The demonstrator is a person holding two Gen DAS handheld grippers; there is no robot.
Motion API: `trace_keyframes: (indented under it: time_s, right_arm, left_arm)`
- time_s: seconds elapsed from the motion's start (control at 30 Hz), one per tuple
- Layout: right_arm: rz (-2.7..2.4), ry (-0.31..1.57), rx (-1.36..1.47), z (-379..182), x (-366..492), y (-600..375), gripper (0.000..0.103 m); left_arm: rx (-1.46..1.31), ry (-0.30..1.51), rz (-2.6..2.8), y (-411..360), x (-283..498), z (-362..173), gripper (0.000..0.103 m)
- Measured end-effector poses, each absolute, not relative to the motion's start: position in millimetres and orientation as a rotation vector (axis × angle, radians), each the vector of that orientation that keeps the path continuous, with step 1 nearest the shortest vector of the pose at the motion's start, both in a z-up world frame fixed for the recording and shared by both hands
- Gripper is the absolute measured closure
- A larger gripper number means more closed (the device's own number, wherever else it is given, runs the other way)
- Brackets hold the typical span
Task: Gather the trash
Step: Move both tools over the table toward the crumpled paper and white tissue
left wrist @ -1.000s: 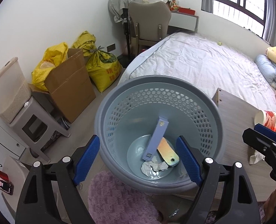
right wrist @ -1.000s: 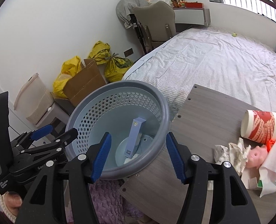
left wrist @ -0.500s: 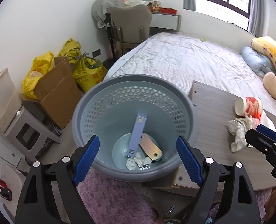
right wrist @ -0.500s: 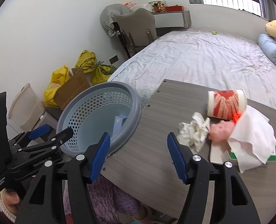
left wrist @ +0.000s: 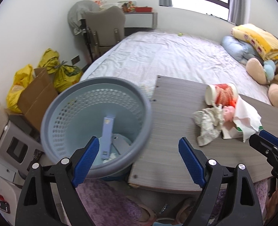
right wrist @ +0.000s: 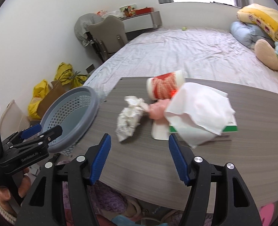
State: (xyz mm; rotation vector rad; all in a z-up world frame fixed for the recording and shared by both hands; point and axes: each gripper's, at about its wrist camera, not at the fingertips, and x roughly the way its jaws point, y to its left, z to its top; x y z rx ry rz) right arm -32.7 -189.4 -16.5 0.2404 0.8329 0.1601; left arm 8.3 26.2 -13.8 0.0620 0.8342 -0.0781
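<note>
Daylight from a barred window falls across a bedroom where a grey wood-grain table (right wrist: 233, 141) stands at the foot of a white-sheeted bed (right wrist: 176, 52). At the table's left edge sits a grey perforated basket (left wrist: 50, 113), its rim touching or just overlapping the tabletop. Inside it a pale blue flat box (left wrist: 106, 135) leans upright against the wall, with a bit of white crumpled paper at its foot.

On the table lies the uncollected trash: a crumpled paper wad (right wrist: 129, 120) nearest the basket, a pink lump (right wrist: 157, 109) touching the wad's right side, and a red-and-white paper cup (right wrist: 164, 87) tipped on its side just behind them. A white tissue (right wrist: 199, 111) drapes over a green-edged box (right wrist: 229, 129) at the right end of the pile, covering most of it.

The right gripper (right wrist: 139, 160) hovers above the table's near edge, its blue-padded jaws spread wide and holding nothing, aimed toward the wad and the box. The left gripper (left wrist: 137, 160) is likewise spread and empty, one finger in front of the basket, the other over the table.

Against the far wall stand a beige chair (left wrist: 105, 28) with grey cloth slung over it, yellow sacks (left wrist: 65, 71) and a cardboard box (left wrist: 37, 98). Plush toys (left wrist: 270, 77) and folded bedding rest on the bed's right side.
</note>
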Motion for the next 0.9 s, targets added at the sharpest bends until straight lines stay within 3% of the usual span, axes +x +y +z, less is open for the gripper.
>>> trace_keyframes:
  time_s: [0.5,0.9]
  right_arm:
    - [-0.001,0.840,0.306,-41.6,-35.2,-273.0,0.042]
    - [0.042,0.841,0.260,-47.9,14.0,-264.2,0.042]
  left_arm:
    - [0.127,0.877,-0.187,-41.5,32.4,-36.4,0.018]
    - [0.163,0.915,-0.191,-57.6,53.8,-53.1,0.018]
